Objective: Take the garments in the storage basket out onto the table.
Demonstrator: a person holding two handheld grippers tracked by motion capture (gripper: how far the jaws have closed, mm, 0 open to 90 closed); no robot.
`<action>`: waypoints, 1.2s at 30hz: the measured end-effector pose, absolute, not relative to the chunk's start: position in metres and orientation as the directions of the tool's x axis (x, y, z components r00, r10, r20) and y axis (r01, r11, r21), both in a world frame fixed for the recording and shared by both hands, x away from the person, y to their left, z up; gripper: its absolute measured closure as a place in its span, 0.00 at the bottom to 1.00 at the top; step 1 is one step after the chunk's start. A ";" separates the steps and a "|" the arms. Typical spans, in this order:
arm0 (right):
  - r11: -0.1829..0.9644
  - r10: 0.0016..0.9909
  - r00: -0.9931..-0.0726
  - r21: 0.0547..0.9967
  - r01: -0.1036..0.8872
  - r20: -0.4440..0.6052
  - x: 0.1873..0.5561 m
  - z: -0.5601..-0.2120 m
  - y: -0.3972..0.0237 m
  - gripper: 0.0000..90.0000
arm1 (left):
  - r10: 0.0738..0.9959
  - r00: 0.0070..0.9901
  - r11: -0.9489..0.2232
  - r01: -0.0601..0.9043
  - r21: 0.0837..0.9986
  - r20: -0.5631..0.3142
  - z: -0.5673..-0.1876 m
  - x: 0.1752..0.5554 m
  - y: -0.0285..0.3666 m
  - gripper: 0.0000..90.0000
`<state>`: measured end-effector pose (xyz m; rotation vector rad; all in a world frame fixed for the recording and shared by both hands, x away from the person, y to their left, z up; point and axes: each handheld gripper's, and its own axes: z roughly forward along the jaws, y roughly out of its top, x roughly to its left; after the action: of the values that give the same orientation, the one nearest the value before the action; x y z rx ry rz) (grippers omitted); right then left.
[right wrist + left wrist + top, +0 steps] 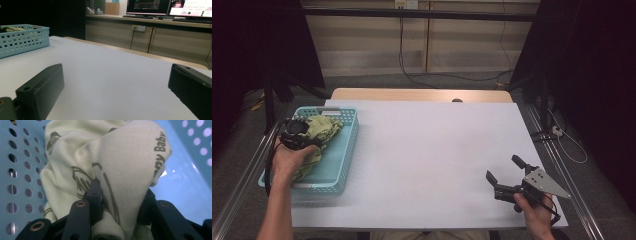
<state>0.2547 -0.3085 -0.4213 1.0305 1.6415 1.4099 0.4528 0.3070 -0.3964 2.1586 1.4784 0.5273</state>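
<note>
While the pale green baby garment (107, 170) lies bunched in the light-blue perforated basket (343, 150), the left hand-held gripper (298, 135) has its black jaws closed partway onto a thick fold of it, the cloth pinched between them and bulging up ahead of the tips. The printed word "Baby" shows on the fold just beyond the right-hand jaw, and the basket's holed wall runs close along the gripper's left.

The step in hand looks like the pickup: the grip is taken, the lift not yet made. What comes next, I would judge, is a straight pull upward, high enough for the hanging cloth to pass over the basket's rim, then a carry across to the white tabletop (427, 160).

Well apart from the basket, the right hand-held gripper (507, 175) rests low over the tabletop with its jaws spread wide and nothing between them, the bare surface stretching away in front of it.
</note>
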 end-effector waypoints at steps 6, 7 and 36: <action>0.078 0.910 -0.414 0.991 0.112 -0.025 0.255 -0.421 -0.309 0.00 | 0.942 0.332 -0.292 0.723 0.626 0.056 -0.385 0.445 0.309 0.71; 0.079 0.910 -0.414 0.991 0.113 -0.025 0.255 -0.421 -0.309 0.00 | 0.943 0.327 -0.291 0.715 0.635 0.064 -0.382 0.444 0.309 0.71; 0.080 0.910 -0.414 0.991 0.112 -0.027 0.254 -0.421 -0.309 0.00 | 0.922 0.384 -0.149 0.464 0.873 -0.046 -0.340 0.398 0.343 0.71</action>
<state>0.2536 -0.3092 -0.4213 1.0296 1.6412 1.4085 0.3979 0.3426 -0.3401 1.7702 1.2157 0.6592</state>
